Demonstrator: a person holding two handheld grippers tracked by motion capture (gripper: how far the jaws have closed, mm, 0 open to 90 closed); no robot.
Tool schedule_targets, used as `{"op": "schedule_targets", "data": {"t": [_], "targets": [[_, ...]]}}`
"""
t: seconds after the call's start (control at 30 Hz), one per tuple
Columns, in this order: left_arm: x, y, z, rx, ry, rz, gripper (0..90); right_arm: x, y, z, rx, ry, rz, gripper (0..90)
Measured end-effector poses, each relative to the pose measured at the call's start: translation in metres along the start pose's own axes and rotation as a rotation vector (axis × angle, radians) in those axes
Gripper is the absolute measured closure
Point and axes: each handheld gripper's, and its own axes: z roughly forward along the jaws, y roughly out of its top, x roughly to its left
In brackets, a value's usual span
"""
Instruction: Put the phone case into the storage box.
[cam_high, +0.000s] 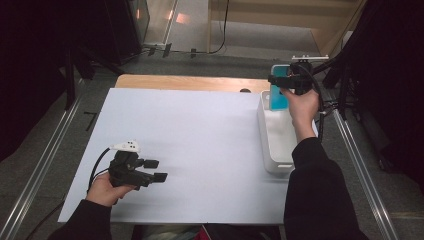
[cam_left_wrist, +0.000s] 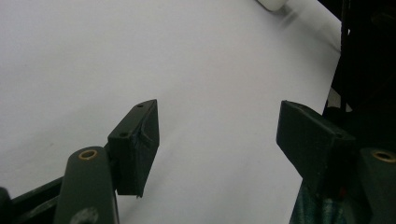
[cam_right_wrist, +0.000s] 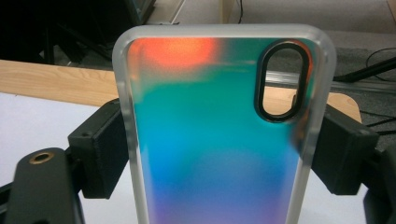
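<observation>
A glossy, iridescent phone case (cam_right_wrist: 219, 135) with frosted rim and oval camera cutout was held upright by the right tool (cam_high: 288, 80), clamped across its sides, above the far end of the white bin (cam_high: 276, 145). Lowering it in seemed next. The left tool (cam_high: 155, 170) was held wide and empty over the near-left tabletop (cam_high: 200, 130).

The left hand (cam_high: 102, 190) rests near the table's front left corner, its left gripper (cam_high: 156, 170) pointing right with jaws apart and empty. The right arm reaches to the far right edge, where the right gripper (cam_high: 278, 81) has its jaws clamped.
</observation>
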Motion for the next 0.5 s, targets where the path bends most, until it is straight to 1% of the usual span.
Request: {"op": "schedule_targets", "data": {"t": [0.07, 0.23, 0.37, 0.47, 0.5], "targets": [[0.0, 0.0, 0.0, 0.0, 0.0, 0.0, 30.0, 0.0, 0.0, 0.003, -0.005, -0.015, -0.001, 15.4], [0.0, 0.0, 0.0, 0.001, -0.001, 0.0, 30.0, 0.0, -0.002, 0.01, -0.012, -0.036, 0.017, 15.4], [0.001, 0.0, 0.0, -0.002, -0.008, 0.001, 30.0, -0.002, -0.004, 0.015, -0.013, -0.044, 0.028, 15.4], [0.001, 0.0, 0.0, 0.001, -0.004, 0.002, 30.0, -0.004, -0.007, 0.019, -0.027, -0.04, 0.043, 15.4], [0.001, 0.0, 0.0, 0.001, -0.003, 0.002, 30.0, -0.004, -0.008, 0.02, -0.026, -0.046, 0.051, 15.3]]}}
